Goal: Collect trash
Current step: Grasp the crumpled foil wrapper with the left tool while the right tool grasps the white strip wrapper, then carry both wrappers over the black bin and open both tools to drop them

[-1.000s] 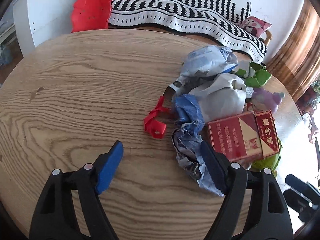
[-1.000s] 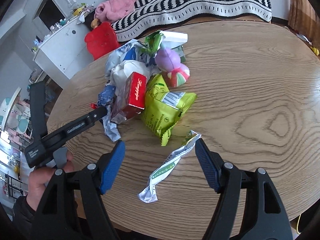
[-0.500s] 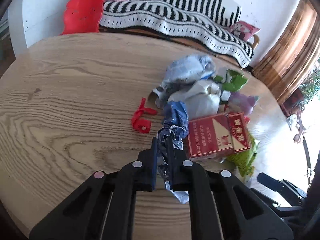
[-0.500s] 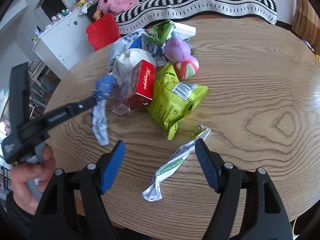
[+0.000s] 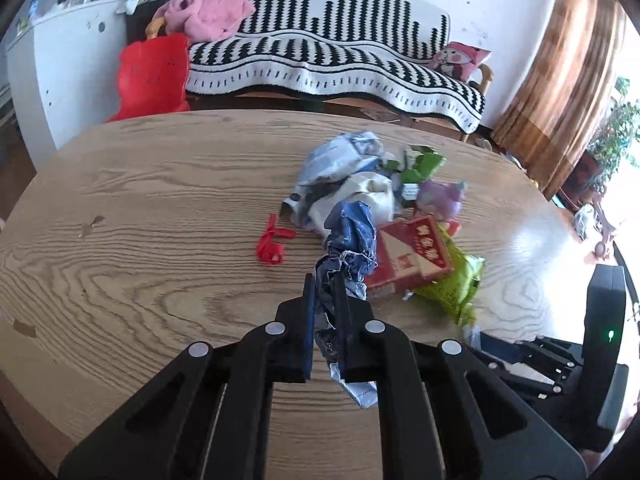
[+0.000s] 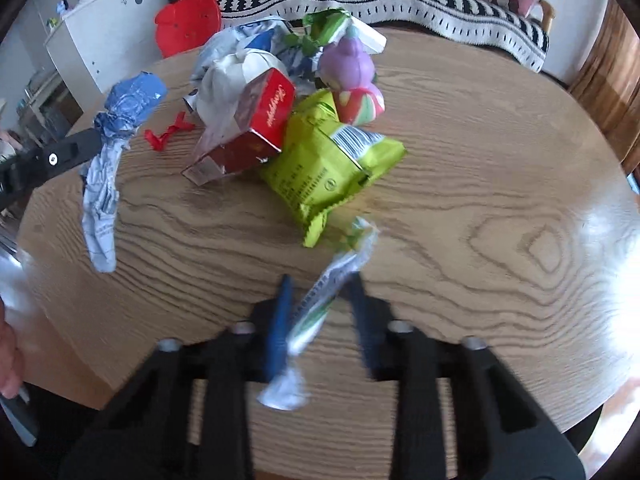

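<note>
On the left, the left gripper (image 5: 324, 280) is closed on the blue crumpled wrapper (image 5: 352, 240), its two fingers pressed onto the twisted middle part. In the right wrist view this wrapper (image 6: 116, 136) hangs free above the wooden table (image 6: 500, 200): the upper end is blue and wrinkled, the lower end is pale with small print too small to read.

Just to the right of it, on the table, lies a small red plastic strip (image 6: 166, 134), folded and curled. Next comes the trash pile. At its far side there are a pale crumpled paper ball (image 6: 236, 76) and a blue and white crumpled bag (image 6: 248, 36). In front of them leans a red cigarette box (image 6: 256, 128); it has gold script on its side, which I cannot read with certainty. The green snack bag (image 6: 328, 164) touches the box on the right; it shows a white barcode patch and dark small print, not readable. Behind the bag stand a purple soft toy (image 6: 348, 64) and a red, green and white striped ball (image 6: 360, 104).

Near the front, the right gripper (image 6: 320, 312) has its fingers a little apart on both sides of the silver and green wrapper strip (image 6: 332, 292). The picture is blurred here, so I cannot tell whether they pinch the strip.
</note>
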Action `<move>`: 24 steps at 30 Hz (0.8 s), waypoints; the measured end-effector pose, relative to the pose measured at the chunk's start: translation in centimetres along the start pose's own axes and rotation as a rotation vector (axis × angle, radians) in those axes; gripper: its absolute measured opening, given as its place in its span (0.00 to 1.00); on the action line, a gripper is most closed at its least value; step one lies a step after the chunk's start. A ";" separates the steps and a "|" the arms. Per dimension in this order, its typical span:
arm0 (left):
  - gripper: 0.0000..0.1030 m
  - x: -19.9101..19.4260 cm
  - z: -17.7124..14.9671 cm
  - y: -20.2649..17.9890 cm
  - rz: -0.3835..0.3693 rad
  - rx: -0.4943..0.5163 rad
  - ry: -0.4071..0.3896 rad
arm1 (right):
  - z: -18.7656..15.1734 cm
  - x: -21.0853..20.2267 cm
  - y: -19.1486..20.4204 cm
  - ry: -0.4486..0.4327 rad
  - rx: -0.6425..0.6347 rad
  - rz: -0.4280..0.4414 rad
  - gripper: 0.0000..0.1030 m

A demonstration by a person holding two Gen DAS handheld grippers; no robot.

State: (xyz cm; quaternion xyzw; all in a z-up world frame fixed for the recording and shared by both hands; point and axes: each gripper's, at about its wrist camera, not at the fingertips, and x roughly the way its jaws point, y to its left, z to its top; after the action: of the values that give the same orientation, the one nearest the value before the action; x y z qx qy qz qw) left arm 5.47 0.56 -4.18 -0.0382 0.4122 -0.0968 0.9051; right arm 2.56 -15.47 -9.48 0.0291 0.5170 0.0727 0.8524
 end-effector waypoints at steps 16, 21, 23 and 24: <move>0.08 -1.4 -2.6 -15.5 -0.188 0.207 -0.019 | -5.7 -10.7 -16.1 -0.163 0.244 -0.117 0.12; 0.08 -1.0 -5.0 -22.6 -0.291 0.295 0.007 | -9.9 -14.1 -24.0 -0.193 0.380 -0.197 0.12; 0.08 -0.9 -5.9 -25.0 -0.328 0.323 0.016 | -12.2 -15.4 -27.6 -0.200 0.446 -0.232 0.12; 0.07 -0.9 -6.4 -26.3 -0.347 0.338 0.017 | -13.5 -16.0 -29.3 -0.203 0.480 -0.250 0.12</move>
State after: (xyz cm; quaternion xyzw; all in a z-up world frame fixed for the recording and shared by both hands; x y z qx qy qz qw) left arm -3.73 -24.89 -3.78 0.0443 0.3852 -0.3189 0.8649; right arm -13.91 -47.24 -5.35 0.1731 0.4310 -0.1607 0.8709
